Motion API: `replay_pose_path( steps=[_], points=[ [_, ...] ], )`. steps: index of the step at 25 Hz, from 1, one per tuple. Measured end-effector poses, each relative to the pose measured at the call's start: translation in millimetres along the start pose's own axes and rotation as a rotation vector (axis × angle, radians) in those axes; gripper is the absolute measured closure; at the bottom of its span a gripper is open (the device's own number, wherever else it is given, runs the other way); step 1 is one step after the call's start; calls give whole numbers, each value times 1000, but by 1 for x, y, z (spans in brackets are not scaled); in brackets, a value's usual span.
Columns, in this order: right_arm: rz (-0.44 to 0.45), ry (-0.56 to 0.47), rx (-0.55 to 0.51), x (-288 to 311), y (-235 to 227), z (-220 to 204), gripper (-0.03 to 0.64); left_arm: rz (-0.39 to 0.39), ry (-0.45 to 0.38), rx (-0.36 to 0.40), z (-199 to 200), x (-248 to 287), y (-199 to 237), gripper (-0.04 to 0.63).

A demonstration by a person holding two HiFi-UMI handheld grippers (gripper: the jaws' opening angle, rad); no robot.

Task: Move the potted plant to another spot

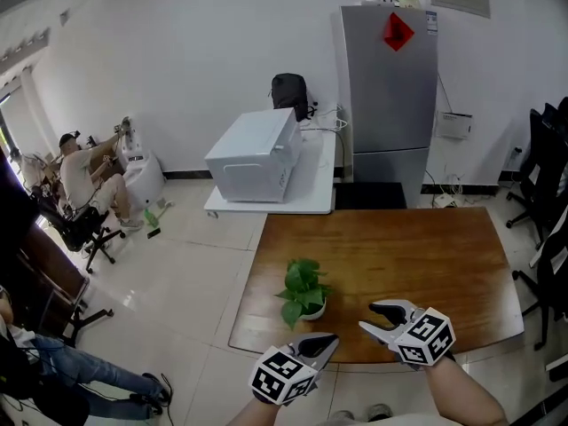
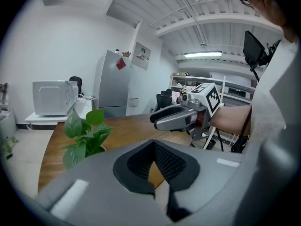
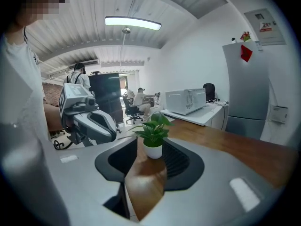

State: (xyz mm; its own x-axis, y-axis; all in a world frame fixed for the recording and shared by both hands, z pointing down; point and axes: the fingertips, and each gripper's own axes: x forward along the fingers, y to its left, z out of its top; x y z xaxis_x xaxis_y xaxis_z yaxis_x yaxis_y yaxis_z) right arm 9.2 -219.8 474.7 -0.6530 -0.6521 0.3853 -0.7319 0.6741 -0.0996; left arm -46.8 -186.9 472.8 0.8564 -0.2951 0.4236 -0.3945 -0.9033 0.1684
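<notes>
The potted plant, green leaves in a small white pot, stands on the wooden table near its front left corner. My left gripper is at the table's front edge just below the plant, its jaws shut with nothing in them. In the left gripper view the plant shows to the left, beyond the jaws. My right gripper is a little to the plant's right, open and empty. The right gripper view has the plant a short way beyond the gap between the jaws, untouched.
Beyond the wooden table stand a white table with a microwave and a grey fridge. Black office chairs line the right side. A seated person is at the far left, across tiled floor.
</notes>
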Motion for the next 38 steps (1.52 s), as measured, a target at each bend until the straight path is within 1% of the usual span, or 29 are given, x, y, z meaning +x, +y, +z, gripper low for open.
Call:
replay_pose_path(
  steps=[6, 8, 10, 13, 16, 19, 25, 28, 29, 34, 35, 38],
  points=[
    [70, 94, -61, 63, -18, -27, 370, 71, 16, -66, -19, -10, 24, 598],
    [93, 115, -70, 85, -19, -39, 344, 104, 24, -83, -33, -19, 30, 598],
    [110, 131, -76, 107, -20, -54, 301, 141, 34, -105, -50, -27, 39, 598],
    [128, 164, -84, 143, -26, -71, 270, 197, 42, -138, -67, -37, 55, 598],
    [163, 206, -90, 171, -28, -89, 235, 233, 44, -169, -78, -47, 59, 598],
    [150, 207, -87, 196, -36, -98, 184, 271, 58, -176, -90, -62, 63, 598],
    [126, 200, -74, 235, -44, -106, 118, 344, 59, -208, -105, -91, 79, 598],
    [107, 168, -24, 248, -47, -109, 112, 367, 65, -217, -111, -102, 83, 598],
    [103, 162, -16, 250, -48, -110, 123, 374, 69, -219, -113, -106, 85, 598],
    [77, 148, -24, 253, -48, -112, 141, 396, 76, -222, -116, -115, 88, 598],
    [76, 149, -25, 253, -47, -112, 155, 397, 77, -222, -116, -115, 89, 598],
    [79, 150, -27, 254, -48, -113, 156, 389, 77, -216, -114, -112, 89, 598]
  ],
)
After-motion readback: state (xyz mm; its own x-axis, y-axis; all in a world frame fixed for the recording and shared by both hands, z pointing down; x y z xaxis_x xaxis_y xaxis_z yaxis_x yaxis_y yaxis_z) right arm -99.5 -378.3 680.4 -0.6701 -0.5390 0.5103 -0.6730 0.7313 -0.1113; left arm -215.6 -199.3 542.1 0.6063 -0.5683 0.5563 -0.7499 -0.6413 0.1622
